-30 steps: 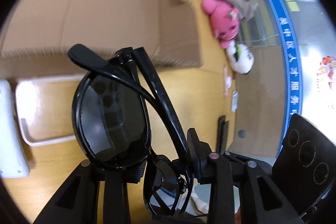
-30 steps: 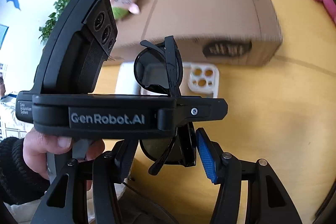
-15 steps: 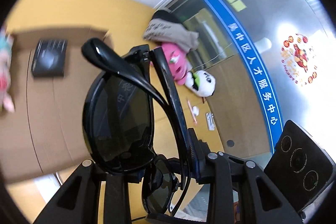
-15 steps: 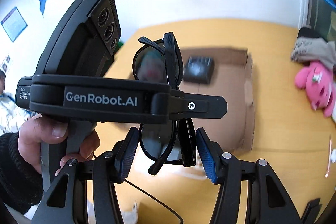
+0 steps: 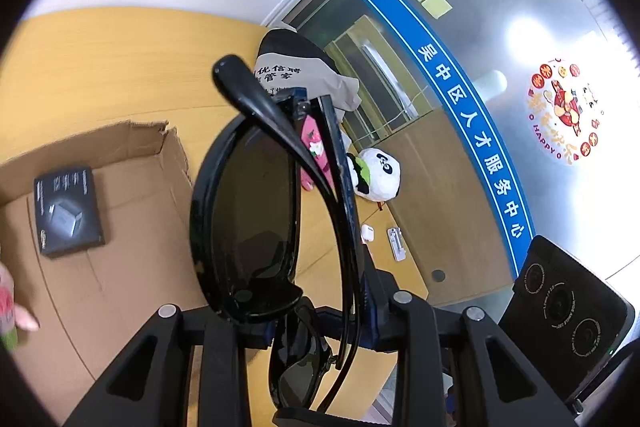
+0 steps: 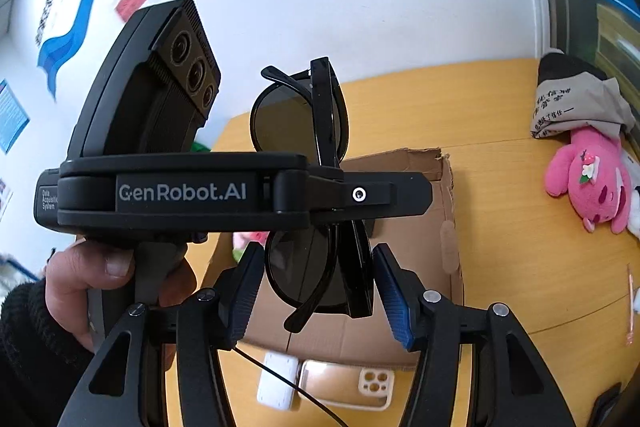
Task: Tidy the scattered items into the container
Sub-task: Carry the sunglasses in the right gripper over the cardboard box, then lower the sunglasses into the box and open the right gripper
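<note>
Folded black sunglasses (image 5: 256,211) hang in the air above the open cardboard box (image 5: 132,267). My left gripper (image 5: 312,311) is shut on them near the hinge and folded arms. In the right wrist view the left gripper (image 6: 332,183) crosses sideways and clamps the sunglasses (image 6: 304,267) at mid-height. My right gripper (image 6: 318,291) sits below it, its blue pads (image 6: 394,299) on either side of the lower lens with a small gap each side. A small black box (image 5: 68,211) lies inside the cardboard box (image 6: 420,239).
A hand (image 6: 100,275) in a black sleeve holds the left gripper. On the yellow table lie a pink plush (image 6: 588,179), a panda plush (image 5: 376,175), a grey bag (image 6: 576,107), a clear phone case (image 6: 348,383) and a white item (image 6: 278,381).
Both grippers have risen together with the sunglasses. The views have tilted up from the box toward the wall. The left gripper has rolled. The right pads keep the same spacing.
</note>
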Available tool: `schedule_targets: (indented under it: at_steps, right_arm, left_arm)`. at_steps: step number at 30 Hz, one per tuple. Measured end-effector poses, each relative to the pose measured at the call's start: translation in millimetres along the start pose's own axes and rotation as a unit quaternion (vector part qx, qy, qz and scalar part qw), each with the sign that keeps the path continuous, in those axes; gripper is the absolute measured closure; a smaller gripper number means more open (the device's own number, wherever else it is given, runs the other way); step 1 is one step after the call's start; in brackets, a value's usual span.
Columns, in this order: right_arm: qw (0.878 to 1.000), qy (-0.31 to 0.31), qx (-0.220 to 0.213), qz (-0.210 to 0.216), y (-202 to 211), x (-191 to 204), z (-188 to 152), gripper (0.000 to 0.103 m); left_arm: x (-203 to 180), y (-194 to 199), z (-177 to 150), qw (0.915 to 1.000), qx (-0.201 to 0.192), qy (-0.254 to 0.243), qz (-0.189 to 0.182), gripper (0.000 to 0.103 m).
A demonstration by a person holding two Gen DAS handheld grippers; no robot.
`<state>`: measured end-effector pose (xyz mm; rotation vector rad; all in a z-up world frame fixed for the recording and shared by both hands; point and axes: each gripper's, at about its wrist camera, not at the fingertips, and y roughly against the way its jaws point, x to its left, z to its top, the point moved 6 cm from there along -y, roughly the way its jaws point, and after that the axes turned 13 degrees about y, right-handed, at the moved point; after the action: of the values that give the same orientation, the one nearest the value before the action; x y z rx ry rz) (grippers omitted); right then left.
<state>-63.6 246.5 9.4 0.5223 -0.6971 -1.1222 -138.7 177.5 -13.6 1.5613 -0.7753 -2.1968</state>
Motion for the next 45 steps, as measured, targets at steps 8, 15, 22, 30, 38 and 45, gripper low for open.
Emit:
schedule_targets:
  at_steps: [8, 15, 22, 30, 38, 45]
  right_arm:
    - [0.999, -0.032, 0.04, -0.001, -69.7, -35.3, 24.2, 0.043]
    - [0.993, -0.065, 0.1, 0.012, -155.1, -67.9, 7.4, 0.043]
    - [0.984, -0.101, 0.148, 0.023, -215.0, -91.1, -23.9, 0.043]
    - [0.975, -0.137, 0.171, 0.023, -250.6, -123.9, -41.6, 0.043]
    - [0.975, -0.133, 0.178, 0.015, -258.9, -137.6, -45.1, 0.043]
    - [0.974, -0.126, 0.187, 0.015, -256.9, -138.7, -45.4, 0.042]
  left_arm:
    - [58.2, -42.5, 54.9, 0.9988, 0.024, 0.041, -0.014, 0.073]
    - [137.0, -91.6, 64.1, 0.9918, 0.057, 0.115, -0.005, 0.073]
    - [195.8, -133.7, 59.2, 0.9812, 0.087, 0.17, 0.027, 0.073]
    - [221.3, -170.2, 65.1, 0.9718, 0.104, 0.189, 0.095, 0.073]
    - [224.4, -179.6, 68.2, 0.9722, 0.104, 0.191, 0.088, 0.067]
    - [224.1, -174.3, 67.6, 0.9704, 0.104, 0.187, 0.111, 0.061]
